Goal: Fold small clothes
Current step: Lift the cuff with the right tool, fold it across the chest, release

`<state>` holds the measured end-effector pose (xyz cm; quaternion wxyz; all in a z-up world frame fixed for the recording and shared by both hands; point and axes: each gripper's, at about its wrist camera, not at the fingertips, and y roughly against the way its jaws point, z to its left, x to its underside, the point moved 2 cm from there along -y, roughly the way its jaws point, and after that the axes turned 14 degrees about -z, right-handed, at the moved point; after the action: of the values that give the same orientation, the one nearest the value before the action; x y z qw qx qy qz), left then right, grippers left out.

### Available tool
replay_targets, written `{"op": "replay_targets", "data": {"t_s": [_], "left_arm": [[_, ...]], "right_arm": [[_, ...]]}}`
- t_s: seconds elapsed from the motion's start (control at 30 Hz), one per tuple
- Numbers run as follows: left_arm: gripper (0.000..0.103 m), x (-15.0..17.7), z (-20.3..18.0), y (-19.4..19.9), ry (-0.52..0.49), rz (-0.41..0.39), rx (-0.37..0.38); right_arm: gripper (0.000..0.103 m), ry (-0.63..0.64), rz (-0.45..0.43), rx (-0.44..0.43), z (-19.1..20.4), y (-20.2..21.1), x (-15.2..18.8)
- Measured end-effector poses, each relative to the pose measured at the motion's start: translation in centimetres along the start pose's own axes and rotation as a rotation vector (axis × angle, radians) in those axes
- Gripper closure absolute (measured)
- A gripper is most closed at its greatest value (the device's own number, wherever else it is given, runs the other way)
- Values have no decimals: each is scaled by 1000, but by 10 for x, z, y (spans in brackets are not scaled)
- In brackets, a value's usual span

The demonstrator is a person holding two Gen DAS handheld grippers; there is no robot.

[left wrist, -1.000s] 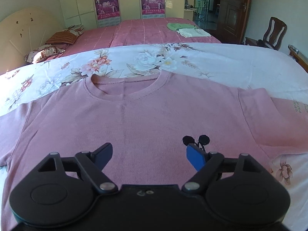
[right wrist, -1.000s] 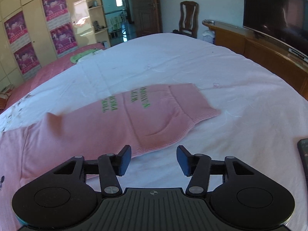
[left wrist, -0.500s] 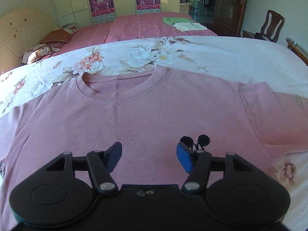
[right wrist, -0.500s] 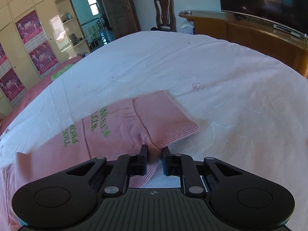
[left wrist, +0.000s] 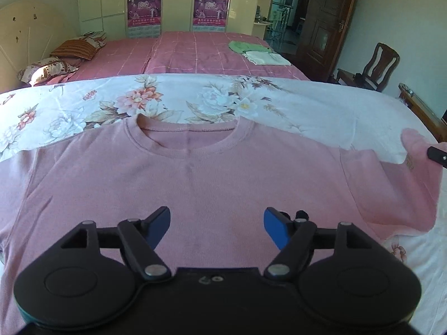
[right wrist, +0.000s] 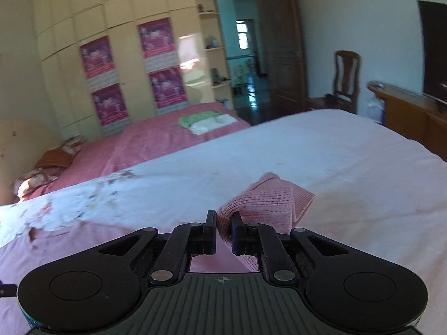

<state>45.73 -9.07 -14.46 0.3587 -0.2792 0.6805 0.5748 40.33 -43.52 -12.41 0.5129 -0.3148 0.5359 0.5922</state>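
Note:
A pink long-sleeved shirt (left wrist: 201, 178) lies face up on the white floral bedsheet (left wrist: 173, 97), neck hole away from me. My left gripper (left wrist: 216, 219) hovers over its chest with blue pads apart, jaws opening, nothing between them. At the right edge of the left wrist view the shirt's right sleeve (left wrist: 416, 167) is raised off the bed. My right gripper (right wrist: 223, 223) is shut on that sleeve's cuff (right wrist: 268, 198) and holds it above the sheet (right wrist: 349, 167). The shirt's body (right wrist: 56, 248) shows at the lower left of the right wrist view.
Behind lies a second bed with a pink cover (left wrist: 195, 53), pillows (left wrist: 47, 67) and folded green and white cloths (left wrist: 257, 53). A wooden chair (left wrist: 380, 67) and dark door (left wrist: 321, 30) stand at the right. A wooden TV bench (right wrist: 410, 111) runs along the right wall.
My right gripper shut on the sleeve cuff, then lifted it and swung left toward the shirt's body. My left gripper narrowed, then widened, shifting slightly over the chest.

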Motion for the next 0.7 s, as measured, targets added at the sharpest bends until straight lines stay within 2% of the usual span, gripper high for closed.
{"op": "replay_targets", "data": {"t_s": [0.13, 0.3, 0.33, 0.37, 0.4, 0.47, 0.57, 0.7], "left_arm": [[30, -6, 38, 8, 32, -14, -27], [28, -4, 79, 8, 83, 4, -30], [25, -3, 83, 7, 90, 10, -24], [22, -2, 87, 6, 99, 16, -16], [21, 0, 90, 4, 110, 20, -1], [18, 4, 90, 3, 126, 25, 38], [18, 10, 80, -3, 132, 51, 112], [20, 24, 56, -25, 144, 121, 207]], "right_arm": [[94, 56, 59, -182, 101, -10, 30], [93, 140, 207, -331, 204, -25, 91], [91, 173, 237, -330, 218, -26, 103], [79, 190, 252, -332, 227, -26, 109], [62, 184, 260, -355, 233, -23, 116], [44, 175, 242, -382, 234, -10, 116], [43, 194, 197, -336, 221, 4, 107], [43, 182, 199, -203, 178, 12, 97]]}}
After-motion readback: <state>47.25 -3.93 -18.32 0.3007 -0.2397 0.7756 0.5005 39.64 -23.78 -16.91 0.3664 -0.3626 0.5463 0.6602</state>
